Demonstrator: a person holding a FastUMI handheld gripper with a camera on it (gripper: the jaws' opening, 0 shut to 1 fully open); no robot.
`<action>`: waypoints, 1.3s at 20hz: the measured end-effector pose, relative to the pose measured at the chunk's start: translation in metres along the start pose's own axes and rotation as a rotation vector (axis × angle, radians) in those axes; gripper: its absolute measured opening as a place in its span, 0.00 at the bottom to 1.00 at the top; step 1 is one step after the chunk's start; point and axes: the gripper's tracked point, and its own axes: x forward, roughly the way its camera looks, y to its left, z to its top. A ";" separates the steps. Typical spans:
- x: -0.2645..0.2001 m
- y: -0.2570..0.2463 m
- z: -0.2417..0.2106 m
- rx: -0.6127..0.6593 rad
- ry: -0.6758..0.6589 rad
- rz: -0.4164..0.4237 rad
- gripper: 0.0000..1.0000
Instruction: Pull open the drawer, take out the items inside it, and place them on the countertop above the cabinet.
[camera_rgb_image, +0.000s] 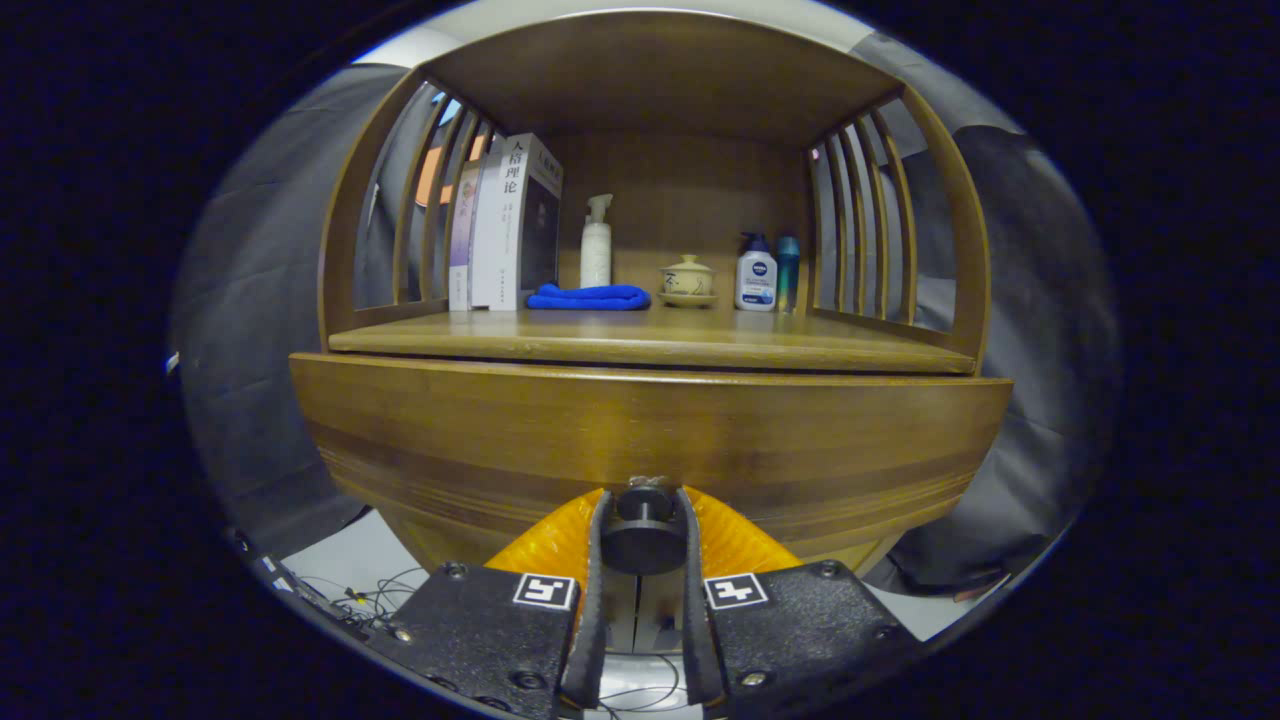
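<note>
Your gripper (643, 530) fingers closed on dark round drawer knob (643, 535), both sides pressing. Drawer front (650, 430) looks barely out, if at all; contents unseen. Countertop (700, 340) above awaits items. Left for you: pull, empty, place.

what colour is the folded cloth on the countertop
Bright blue; the folded cloth shows best in the gripper view.
</note>
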 end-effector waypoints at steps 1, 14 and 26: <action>-0.006 0.000 -0.001 -0.001 0.000 0.002 0.34; -0.088 0.005 -0.028 0.005 0.014 0.029 0.34; -0.136 0.008 -0.048 0.012 0.029 0.035 0.34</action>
